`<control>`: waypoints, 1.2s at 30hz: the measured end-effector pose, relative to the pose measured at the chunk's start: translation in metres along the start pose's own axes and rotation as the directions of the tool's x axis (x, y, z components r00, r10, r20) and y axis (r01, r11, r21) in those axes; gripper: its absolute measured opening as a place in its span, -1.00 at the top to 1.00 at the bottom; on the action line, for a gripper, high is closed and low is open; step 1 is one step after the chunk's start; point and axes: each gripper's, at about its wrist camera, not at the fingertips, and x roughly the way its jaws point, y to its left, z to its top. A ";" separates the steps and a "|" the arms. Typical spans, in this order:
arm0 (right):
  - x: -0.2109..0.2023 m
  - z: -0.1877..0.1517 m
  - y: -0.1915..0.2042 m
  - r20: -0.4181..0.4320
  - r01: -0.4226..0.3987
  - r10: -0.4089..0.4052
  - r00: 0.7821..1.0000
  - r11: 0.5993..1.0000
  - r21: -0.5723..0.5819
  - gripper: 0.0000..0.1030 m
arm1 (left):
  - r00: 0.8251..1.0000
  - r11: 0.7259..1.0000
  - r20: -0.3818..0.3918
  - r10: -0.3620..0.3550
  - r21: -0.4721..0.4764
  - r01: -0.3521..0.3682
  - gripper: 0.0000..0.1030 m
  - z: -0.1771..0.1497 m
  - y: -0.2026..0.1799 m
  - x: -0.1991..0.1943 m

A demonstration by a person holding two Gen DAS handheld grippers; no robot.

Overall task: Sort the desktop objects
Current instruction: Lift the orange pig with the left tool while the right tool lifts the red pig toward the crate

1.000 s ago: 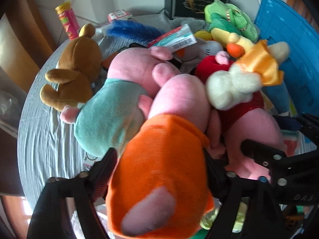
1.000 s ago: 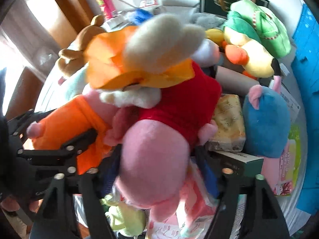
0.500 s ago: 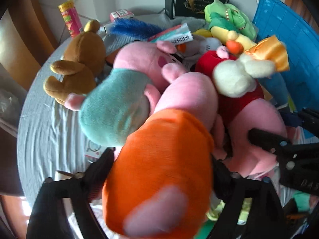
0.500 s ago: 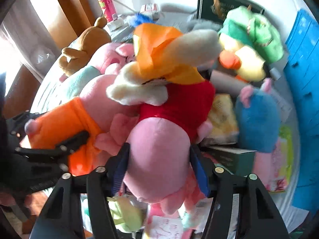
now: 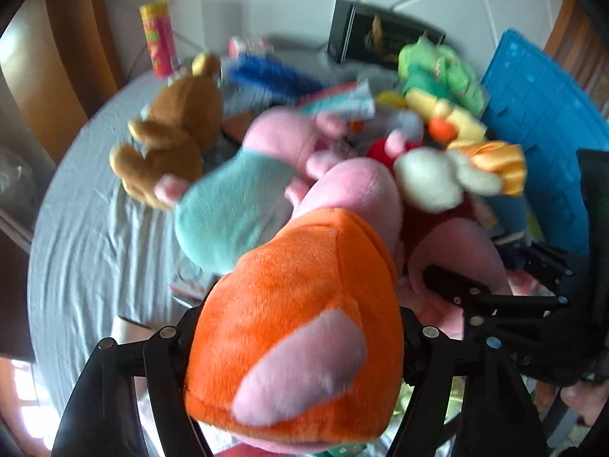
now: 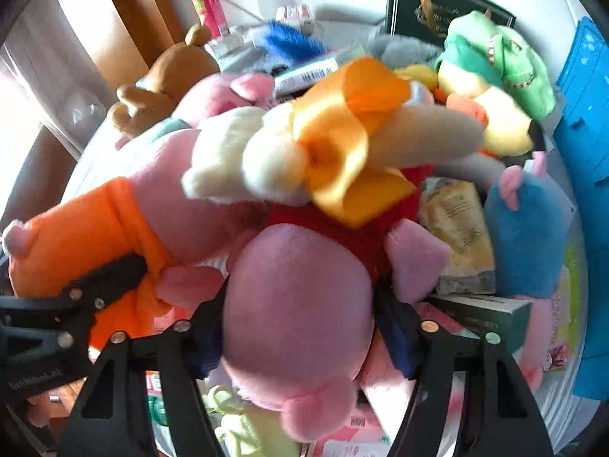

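The orange-dressed pig toy (image 5: 300, 346) fills the lower middle of the left wrist view, clamped between the fingers of the left gripper (image 5: 293, 346), which press into its orange body from both sides; in the right wrist view it shows at the left edge. The red-dressed pig toy (image 6: 300, 327) sits at the bottom centre of the right wrist view, gripped at its pink lower body by the right gripper (image 6: 300, 323), with a cream rabbit (image 6: 243, 167) wearing a yellow bow (image 6: 342, 129) draped over its red top. Both toys look lifted off the pile, so the step in hand seems to be carrying two plush toys at once toward wherever the soft toys are grouped. Beyond them, toward the upper left of the left view, lie a teal-dressed pig toy (image 5: 228, 209) and a brown bear (image 5: 171, 133) on the grey tabletop (image 5: 83, 236); a green and yellow duck (image 6: 495, 87) and a blue crate (image 5: 548, 144) stand to the upper right. The next move probably calls for holding both grips firm and watching that the loose rabbit does not slide off.
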 end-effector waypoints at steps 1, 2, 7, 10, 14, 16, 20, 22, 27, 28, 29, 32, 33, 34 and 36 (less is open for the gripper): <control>-0.012 0.001 -0.004 0.030 -0.001 0.000 1.000 1.000 0.007 -0.15 | 1.000 1.000 0.026 0.005 0.005 -0.005 -0.43 0.003 -0.001 -0.008; -0.025 0.003 -0.008 0.059 -0.001 0.000 0.998 1.000 0.015 -0.14 | 0.998 1.000 0.053 0.015 0.012 -0.016 -0.43 0.006 -0.002 -0.015; -0.065 0.014 -0.025 0.121 -0.004 -0.003 0.993 0.998 0.056 -0.08 | 0.991 0.999 0.125 0.039 0.014 -0.041 -0.44 0.019 -0.003 -0.041; -0.097 0.012 -0.029 0.189 0.033 -0.043 0.981 0.998 0.055 -0.07 | 0.986 0.999 0.167 0.031 0.015 -0.034 -0.44 0.023 -0.006 -0.057; -0.134 0.012 -0.033 0.262 0.085 -0.094 0.960 0.995 0.045 -0.07 | 0.977 0.999 0.210 0.017 0.035 -0.025 -0.44 0.028 -0.016 -0.074; -0.151 0.013 -0.035 0.289 0.111 -0.121 0.950 0.993 0.050 -0.07 | 0.975 0.999 0.222 0.006 0.042 -0.016 -0.44 0.031 -0.021 -0.079; -0.174 0.014 -0.035 0.321 0.159 -0.167 0.932 0.986 0.050 -0.07 | 0.971 0.998 0.240 -0.012 0.063 -0.003 -0.44 0.035 -0.035 -0.089; -0.182 0.015 -0.035 0.334 0.177 -0.183 0.925 0.983 0.049 -0.07 | 0.968 0.997 0.252 -0.019 0.071 0.001 -0.44 0.038 -0.041 -0.095; -0.206 0.012 -0.034 0.372 0.222 -0.225 0.901 0.974 0.051 -0.07 | 0.958 0.996 0.287 -0.029 0.087 0.004 -0.44 0.042 -0.053 -0.108; -0.210 0.011 -0.034 0.379 0.228 -0.231 0.896 0.972 0.052 -0.07 | 0.955 0.996 0.294 -0.029 0.088 0.003 -0.44 0.043 -0.055 -0.111; -0.213 0.011 -0.035 0.385 0.234 -0.236 0.892 0.971 0.053 -0.07 | 0.954 0.996 0.299 -0.032 0.089 0.005 -0.44 0.044 -0.057 -0.112; -0.225 0.009 -0.036 0.404 0.249 -0.252 0.879 0.967 0.060 -0.07 | 0.950 0.995 0.309 -0.040 0.094 0.011 -0.44 0.045 -0.065 -0.118; -0.230 0.009 -0.037 0.411 0.252 -0.255 0.875 0.966 0.063 -0.07 | 0.949 0.995 0.312 -0.040 0.097 0.010 -0.44 0.045 -0.069 -0.121; -0.236 0.008 -0.038 0.416 0.256 -0.258 0.872 0.965 0.064 -0.07 | 0.948 0.995 0.316 -0.036 0.099 0.005 -0.44 0.045 -0.072 -0.123; -0.245 0.007 -0.040 0.430 0.256 -0.258 0.865 0.965 0.062 -0.07 | 0.944 0.995 0.328 -0.026 0.100 -0.007 -0.44 0.046 -0.080 -0.132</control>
